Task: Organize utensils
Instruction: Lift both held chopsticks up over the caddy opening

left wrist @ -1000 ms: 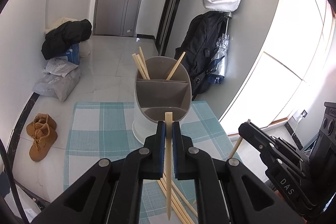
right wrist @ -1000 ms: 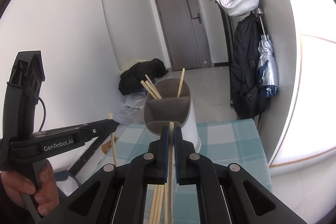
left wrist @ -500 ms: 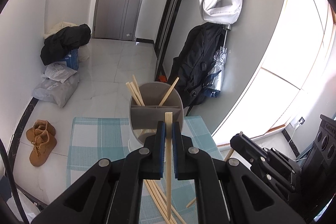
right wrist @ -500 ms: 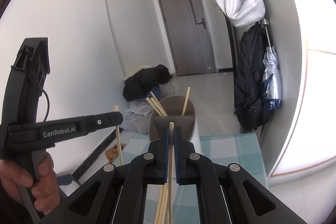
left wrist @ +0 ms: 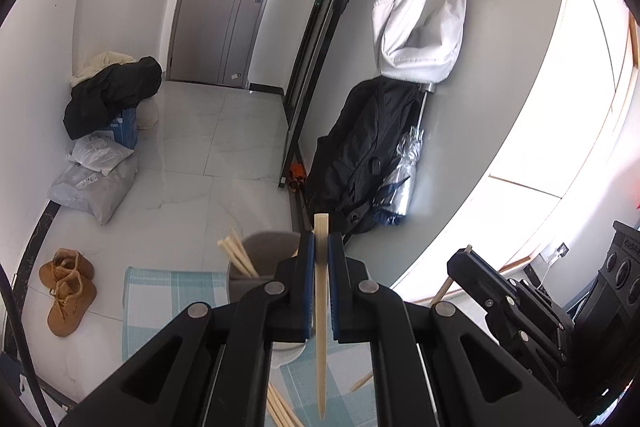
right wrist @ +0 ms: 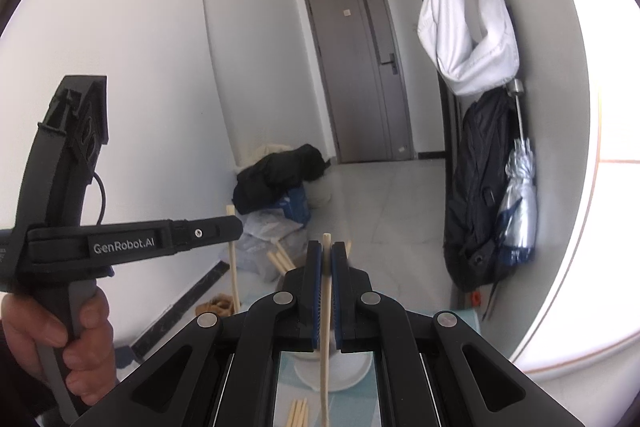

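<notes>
My left gripper (left wrist: 321,241) is shut on a wooden chopstick (left wrist: 321,327) that stands upright, tip down. Behind its jaws sits the grey utensil holder (left wrist: 260,251), mostly hidden, with chopsticks (left wrist: 236,255) leaning in it. My right gripper (right wrist: 326,249) is shut on another chopstick (right wrist: 326,307), above the holder's white base (right wrist: 352,375). Each gripper shows in the other's view: the right gripper (left wrist: 456,259) at the right, the left gripper (right wrist: 238,227) at the left, held by a hand (right wrist: 80,343). Loose chopsticks (right wrist: 298,413) lie on the teal checked cloth (left wrist: 160,299).
The table's far edge drops to a tiled floor with tan boots (left wrist: 66,287), a pile of bags and a black jacket (left wrist: 112,95). A black backpack (left wrist: 360,155), a folded umbrella (right wrist: 518,211) and a white bag (left wrist: 420,35) hang on the right wall.
Both grippers have risen, each still clamped on its chopstick. The holder has sunk in both views and is now largely hidden behind the jaws.
</notes>
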`<state>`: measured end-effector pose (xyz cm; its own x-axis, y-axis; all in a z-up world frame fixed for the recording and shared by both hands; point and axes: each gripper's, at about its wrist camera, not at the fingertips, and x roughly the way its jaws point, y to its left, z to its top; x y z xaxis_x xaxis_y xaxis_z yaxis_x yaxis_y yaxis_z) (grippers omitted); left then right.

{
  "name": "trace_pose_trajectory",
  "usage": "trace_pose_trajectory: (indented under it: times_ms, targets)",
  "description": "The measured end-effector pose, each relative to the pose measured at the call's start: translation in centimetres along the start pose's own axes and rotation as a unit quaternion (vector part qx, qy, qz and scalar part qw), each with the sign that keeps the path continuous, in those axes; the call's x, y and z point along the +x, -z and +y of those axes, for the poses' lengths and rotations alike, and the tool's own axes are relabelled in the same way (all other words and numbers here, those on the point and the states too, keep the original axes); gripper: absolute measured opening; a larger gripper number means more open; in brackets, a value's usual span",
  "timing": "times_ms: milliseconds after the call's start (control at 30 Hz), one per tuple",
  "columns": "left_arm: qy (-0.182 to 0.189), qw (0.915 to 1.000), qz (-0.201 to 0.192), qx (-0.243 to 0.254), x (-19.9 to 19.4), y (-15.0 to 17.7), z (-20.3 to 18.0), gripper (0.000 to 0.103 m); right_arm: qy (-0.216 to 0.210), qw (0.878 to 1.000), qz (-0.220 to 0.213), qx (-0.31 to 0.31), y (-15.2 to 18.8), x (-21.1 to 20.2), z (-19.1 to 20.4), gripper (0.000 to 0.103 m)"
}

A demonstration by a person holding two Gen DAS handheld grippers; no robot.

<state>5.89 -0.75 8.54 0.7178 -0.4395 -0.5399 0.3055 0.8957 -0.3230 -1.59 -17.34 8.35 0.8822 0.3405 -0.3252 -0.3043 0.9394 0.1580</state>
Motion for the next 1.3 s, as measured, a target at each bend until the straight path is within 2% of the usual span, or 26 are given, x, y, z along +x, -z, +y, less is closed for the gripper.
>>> trace_pose_trajectory:
  times_ms: [233, 433, 500, 700, 900, 1300]
  targets:
    - [0.026, 0.9993, -0.017, -0.022, 0.0, -3.2, 0.6, 0.003, -0.011, 1.0, -0.024, -0.005, -4.1, 1.2, -0.1, 0.004]
    - [0.021, 0.9984, -0.044, -0.029, 0.0, -5.8, 1.6, 0.003, -0.02, 0.999, -0.038, -0.017, -7.3, 3.1, 0.1, 0.004]
    - [0.018, 0.9975, -0.059, -0.035, 0.1, -6.7, 2.1, 0.003, -0.023, 0.999, -0.043, -0.012, -8.1, 4.0, 0.0, 0.004]
    - [0.003, 0.9928, -0.119, -0.011, 0.0, -8.4, 2.9, 0.003, -0.028, 0.998, -0.055, -0.009, -10.0, 6.5, -0.3, 0.004]
    - [0.009, 0.9902, -0.139, -0.002, 1.8, -7.9, 3.9, 0.003, -0.024, 0.998, -0.053, -0.032, -10.5, 9.1, 0.1, 0.004]
    - [0.028, 0.9913, -0.127, -0.018, 5.2, -6.3, 7.0, 0.003, -0.023, 0.999, -0.025, -0.014, -8.8, 13.7, -1.0, 0.004]
